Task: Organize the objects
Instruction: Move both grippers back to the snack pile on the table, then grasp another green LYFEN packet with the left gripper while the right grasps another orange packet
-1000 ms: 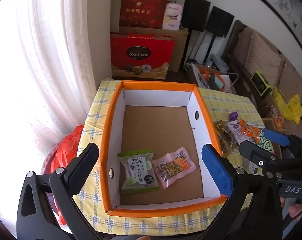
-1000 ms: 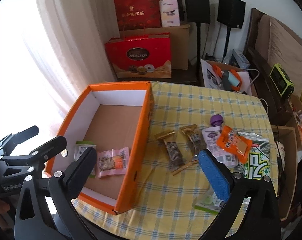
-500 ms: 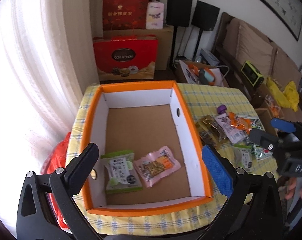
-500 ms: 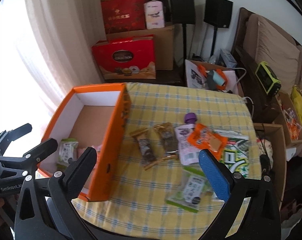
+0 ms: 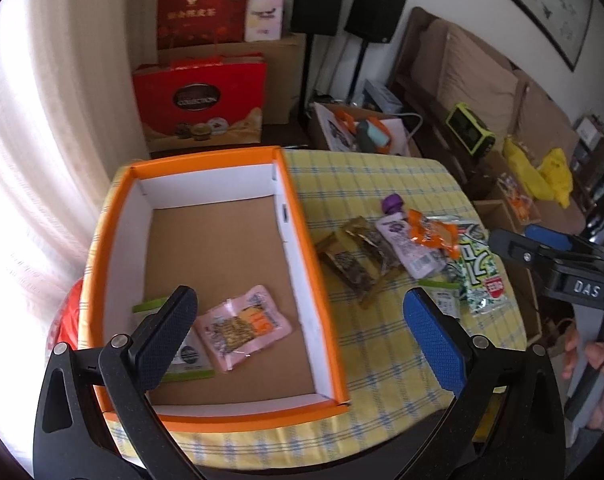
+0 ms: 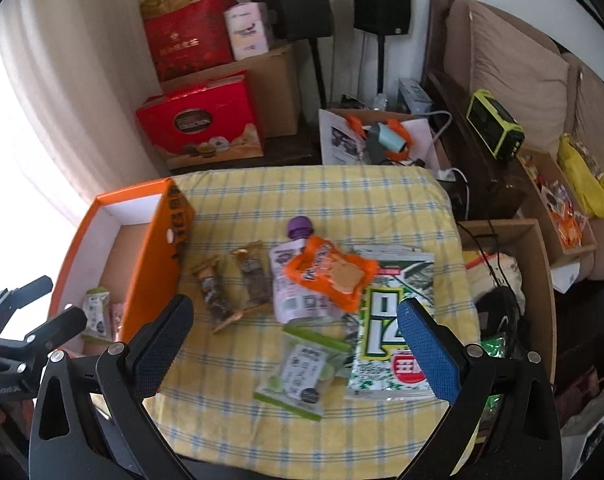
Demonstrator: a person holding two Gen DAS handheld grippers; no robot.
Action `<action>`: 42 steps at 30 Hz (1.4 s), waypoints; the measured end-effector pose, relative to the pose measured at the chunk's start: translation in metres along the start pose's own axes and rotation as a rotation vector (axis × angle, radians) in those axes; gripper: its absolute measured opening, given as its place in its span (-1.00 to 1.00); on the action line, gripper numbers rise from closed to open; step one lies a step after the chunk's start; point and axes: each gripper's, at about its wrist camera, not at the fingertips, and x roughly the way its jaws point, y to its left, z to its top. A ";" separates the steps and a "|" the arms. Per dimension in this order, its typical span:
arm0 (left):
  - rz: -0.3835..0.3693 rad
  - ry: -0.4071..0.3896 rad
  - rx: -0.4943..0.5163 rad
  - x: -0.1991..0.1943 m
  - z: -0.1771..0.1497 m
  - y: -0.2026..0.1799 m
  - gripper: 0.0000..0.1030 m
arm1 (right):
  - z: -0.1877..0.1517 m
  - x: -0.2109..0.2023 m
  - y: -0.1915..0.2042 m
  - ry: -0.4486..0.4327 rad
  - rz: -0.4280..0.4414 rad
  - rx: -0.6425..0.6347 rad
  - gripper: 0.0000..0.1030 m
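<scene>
An orange-rimmed cardboard box (image 5: 302,248) stands on the left of the yellow checked table (image 6: 309,196). A pink snack packet (image 5: 244,326) and a green-white packet (image 5: 190,356) lie inside it. On the cloth lie two brown bars (image 6: 214,292), a purple-capped pouch (image 6: 292,280), an orange packet (image 6: 327,274), a green-white seaweed bag (image 6: 389,320) and a green-white packet (image 6: 305,372). My left gripper (image 5: 302,332) is open above the box's right wall. My right gripper (image 6: 298,348) is open above the loose green-white packet.
Red gift boxes (image 6: 200,124) and cardboard boxes stand on the floor behind the table. Two black speakers (image 6: 379,4) stand at the wall. A sofa (image 6: 513,72) and open boxes (image 6: 513,280) are on the right. A white curtain (image 5: 50,120) hangs left.
Both grippers have swung to the right. The box has slid left in both views and the loose snacks on the cloth have come toward the middle. Both stay open and empty.
</scene>
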 end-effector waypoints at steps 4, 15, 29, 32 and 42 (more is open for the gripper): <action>-0.013 0.010 0.017 0.005 0.002 -0.011 1.00 | 0.002 0.006 -0.013 0.008 0.006 0.017 0.99; -0.069 0.033 0.096 0.017 0.000 -0.049 0.99 | 0.017 0.042 -0.031 0.088 0.048 -0.005 0.64; -0.135 0.110 0.186 0.051 -0.018 -0.116 0.98 | 0.026 0.073 -0.037 0.168 0.176 -0.112 0.58; -0.138 0.125 0.198 0.060 -0.021 -0.126 0.98 | 0.029 0.080 -0.034 0.185 0.175 -0.181 0.57; -0.151 0.177 0.150 0.096 -0.029 -0.135 0.98 | 0.031 0.105 -0.041 0.218 0.210 -0.250 0.57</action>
